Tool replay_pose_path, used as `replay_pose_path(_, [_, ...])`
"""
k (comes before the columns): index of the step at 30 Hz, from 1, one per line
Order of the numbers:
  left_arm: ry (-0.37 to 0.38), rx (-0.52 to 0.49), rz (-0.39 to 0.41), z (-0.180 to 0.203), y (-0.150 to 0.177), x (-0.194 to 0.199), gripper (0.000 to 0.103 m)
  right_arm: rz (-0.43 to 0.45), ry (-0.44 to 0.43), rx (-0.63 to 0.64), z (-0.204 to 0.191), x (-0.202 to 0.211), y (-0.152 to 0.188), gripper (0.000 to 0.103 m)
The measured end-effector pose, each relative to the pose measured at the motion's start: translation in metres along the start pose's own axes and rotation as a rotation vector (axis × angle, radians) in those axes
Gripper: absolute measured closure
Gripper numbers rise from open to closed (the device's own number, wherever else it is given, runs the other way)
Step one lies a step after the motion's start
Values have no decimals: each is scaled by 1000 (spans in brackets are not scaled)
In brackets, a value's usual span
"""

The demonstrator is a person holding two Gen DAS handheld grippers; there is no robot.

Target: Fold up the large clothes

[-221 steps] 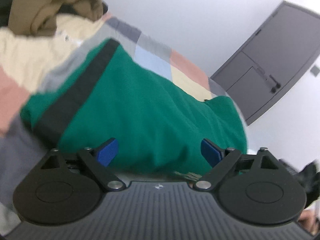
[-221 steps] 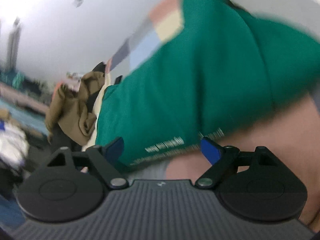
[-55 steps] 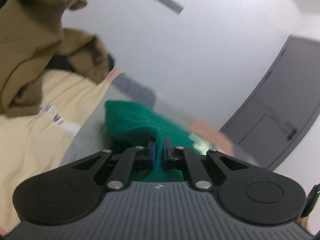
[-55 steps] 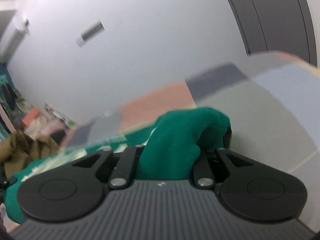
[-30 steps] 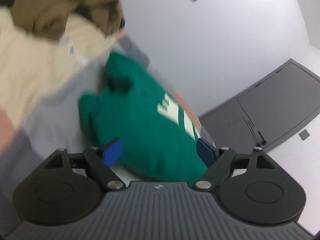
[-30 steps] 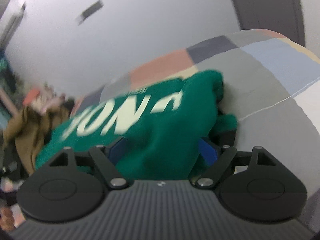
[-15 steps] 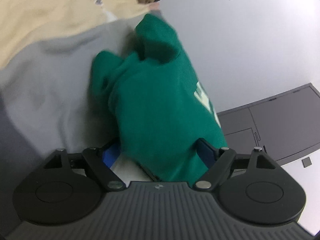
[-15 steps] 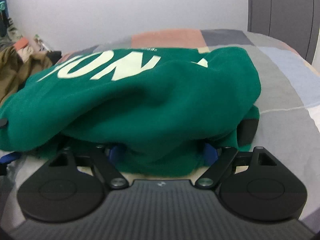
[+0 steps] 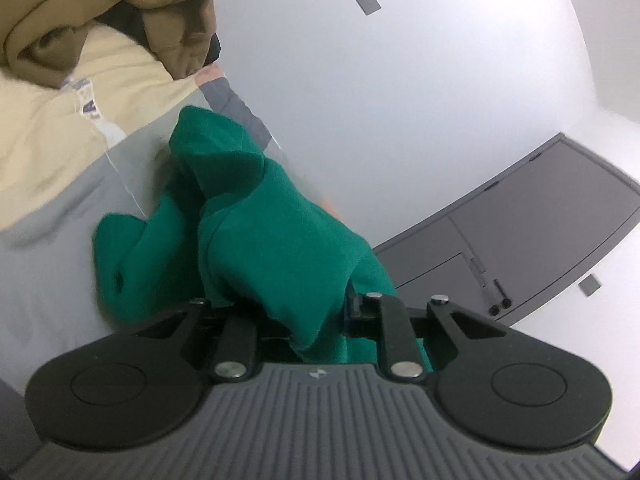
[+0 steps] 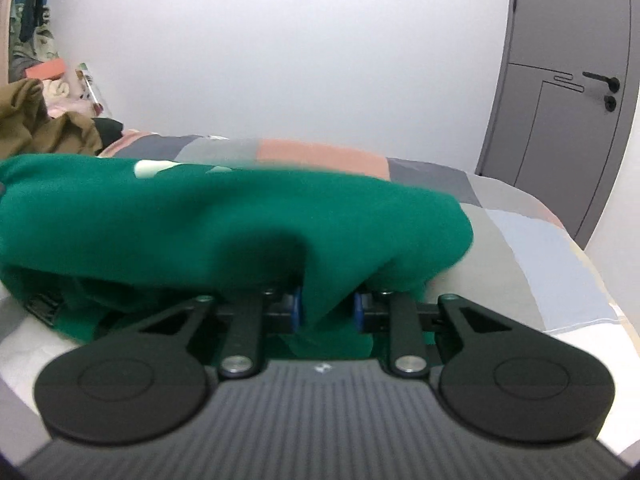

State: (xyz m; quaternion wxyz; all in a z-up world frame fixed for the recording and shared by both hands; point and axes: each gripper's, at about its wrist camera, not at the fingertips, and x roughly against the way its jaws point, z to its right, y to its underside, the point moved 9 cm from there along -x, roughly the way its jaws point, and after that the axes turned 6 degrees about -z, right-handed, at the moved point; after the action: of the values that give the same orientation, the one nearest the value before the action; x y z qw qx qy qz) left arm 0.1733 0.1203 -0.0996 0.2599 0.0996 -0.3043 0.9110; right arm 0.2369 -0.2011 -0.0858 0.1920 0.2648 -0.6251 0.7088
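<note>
Green sweatshirt (image 10: 224, 216) lies bunched on the bed (image 10: 520, 248), whose cover is a patchwork of grey, salmon, pale blue and cream panels; pale lettering shows on the top of the fabric in the right wrist view. The right gripper (image 10: 326, 308) has just been closing, and its blue-padded fingers (image 10: 297, 306) now pinch a fold of the near edge of the sweatshirt between them, the cloth bulging up and over the fingers. The left gripper (image 9: 304, 312) has likewise just been closing; green fabric (image 9: 280, 248) is draped over and between its fingers so that the pads are mostly hidden, yet the cloth is gathered and squeezed there, so it is clamped on another fold of the same garment. In the left wrist view the sweatshirt runs away from the gripper in a rumpled ridge toward the far end of the bed. Beyond it a cream garment (image 9: 44, 120) lies on the bed, and a brown garment (image 9: 120, 12) is heaped on top of that. Behind stand a white wall (image 10: 300, 60) and a grey door (image 10: 568, 92) with a dark handle.
</note>
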Motion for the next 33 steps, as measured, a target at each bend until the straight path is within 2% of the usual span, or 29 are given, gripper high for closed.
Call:
replay_pose_path(3, [-48, -3, -11, -13, 4, -11, 81, -86, -17, -10, 3, -24, 20, 76])
replay_pose_path(6, [-122, 51, -78, -41, 15, -24, 81, -155, -49, -79, 7, -38, 41, 73])
replay_pose_path(9, [-136, 97, -106, -58, 24, -32, 80, -158, -79, -149, 9, -28, 44, 73])
replay_pose_path(13, [-125, 108, -98, -54, 22, -27, 79, -194, -155, -318, 19, -2, 53, 69])
replay_pose_path(15, [-132, 101, -88, -52, 20, -24, 72, -196, -216, -391, 20, 13, 53, 68])
replay_pose_path(16, [-133, 103, -88, -50, 21, -22, 68, -192, -248, -431, 20, 18, 52, 62])
replay_pose_path(17, [-136, 109, -90, -49, 22, -18, 55, -184, -287, -483, 20, 22, 51, 57])
replay_pose_path(18, [-141, 119, -90, -49, 23, -15, 40, -178, -325, -534, 18, 23, 50, 41])
replay_pose_path(19, [-136, 134, -87, -51, 23, -13, 35, -175, -376, -602, 17, 24, 51, 23])
replay_pose_path(21, [-104, 178, -79, -51, 24, -8, 22, -187, -459, -724, 16, 25, 55, 13])
replay_pose_path(25, [-44, 304, -94, -58, 28, -4, 8, -245, -612, -938, 5, 16, 70, 13])
replay_pose_path(27, [-46, 350, -101, -63, 32, -3, 3, -264, -659, -1029, -2, 7, 79, 6])
replay_pose_path(28, [-73, 367, -107, -68, 34, -6, 3, -270, -660, -1072, -4, 0, 83, 6])
replay_pose_path(30, [-79, 381, -105, -74, 36, -8, 3, -287, -622, -1128, -8, -18, 90, 6])
replay_pose_path(33, [-77, 376, -100, -71, 35, -10, 0, -242, -581, -1221, 0, -44, 87, 6])
